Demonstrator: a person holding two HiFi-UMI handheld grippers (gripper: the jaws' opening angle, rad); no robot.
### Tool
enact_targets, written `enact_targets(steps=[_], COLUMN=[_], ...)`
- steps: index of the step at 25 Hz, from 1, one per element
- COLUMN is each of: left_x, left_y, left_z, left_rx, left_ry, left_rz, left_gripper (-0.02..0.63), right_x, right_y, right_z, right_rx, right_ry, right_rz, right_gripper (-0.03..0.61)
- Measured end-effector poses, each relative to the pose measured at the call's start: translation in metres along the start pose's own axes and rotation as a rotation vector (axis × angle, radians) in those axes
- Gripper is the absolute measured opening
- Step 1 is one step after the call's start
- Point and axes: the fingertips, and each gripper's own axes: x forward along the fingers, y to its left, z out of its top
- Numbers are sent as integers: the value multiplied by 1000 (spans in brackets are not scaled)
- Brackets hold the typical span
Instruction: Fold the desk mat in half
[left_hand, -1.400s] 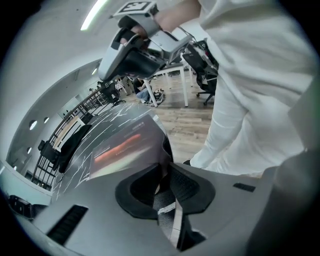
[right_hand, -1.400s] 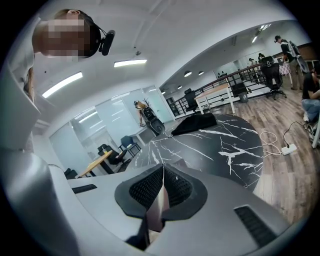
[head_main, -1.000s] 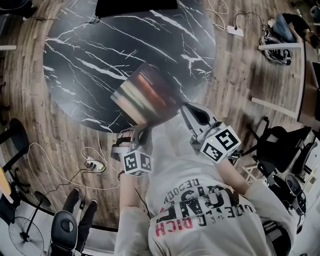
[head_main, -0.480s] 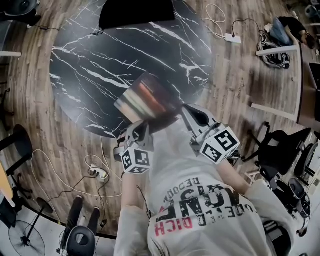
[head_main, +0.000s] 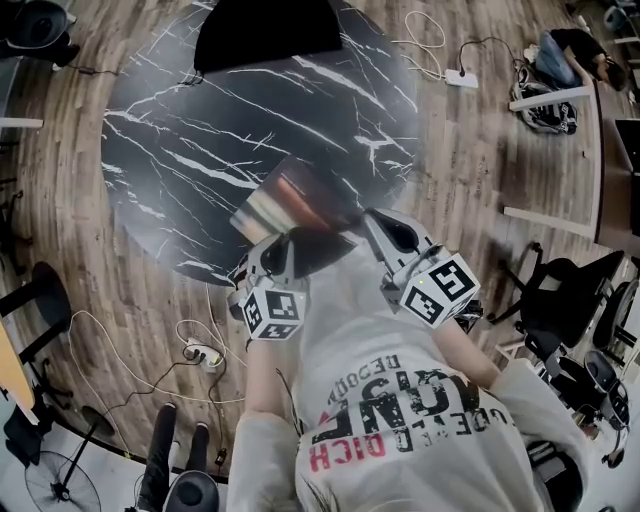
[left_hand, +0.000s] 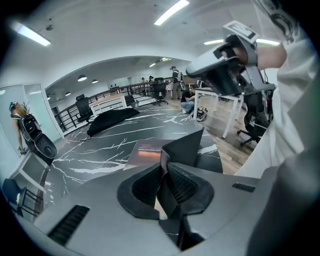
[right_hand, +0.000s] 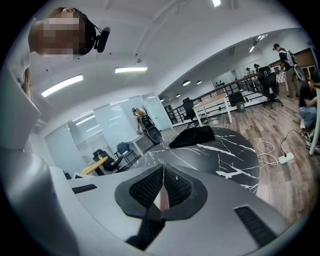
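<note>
The desk mat (head_main: 296, 196), striped in colour on top and dark underneath, lies partly on the near edge of the round black marble table (head_main: 190, 130), its near side raised. My left gripper (head_main: 276, 258) is shut on the mat's near left corner, and the dark sheet (left_hand: 182, 147) stands up between the pads (left_hand: 181, 186) in the left gripper view. My right gripper (head_main: 388, 232) is shut on the near right corner, where a thin strip of mat (right_hand: 163, 199) shows between its pads. The right gripper (left_hand: 222, 67) also appears high in the left gripper view.
A black cloth (head_main: 265, 30) lies at the table's far edge. On the wooden floor are cables with a power strip (head_main: 203, 352) at the left and another power strip (head_main: 462, 78) at the far right. Office chairs (head_main: 560, 290) stand at my right.
The left gripper has moved up a little toward the table with its corner, and more of the mat's dark underside shows. The right gripper has hardly moved.
</note>
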Motion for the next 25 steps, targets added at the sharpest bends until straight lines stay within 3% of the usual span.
enact_targets(steps=[16, 25], left_x=[31, 51], left_y=[55, 74], left_z=[12, 11], left_rx=[-120, -123], left_ry=[-16, 10], left_rz=[39, 29], left_gripper=[37, 38], right_x=[30, 42], right_y=[-8, -16], right_z=[14, 19], right_rx=[13, 21], right_ry=[15, 19], right_rz=[-18, -30], right_gripper=[5, 6])
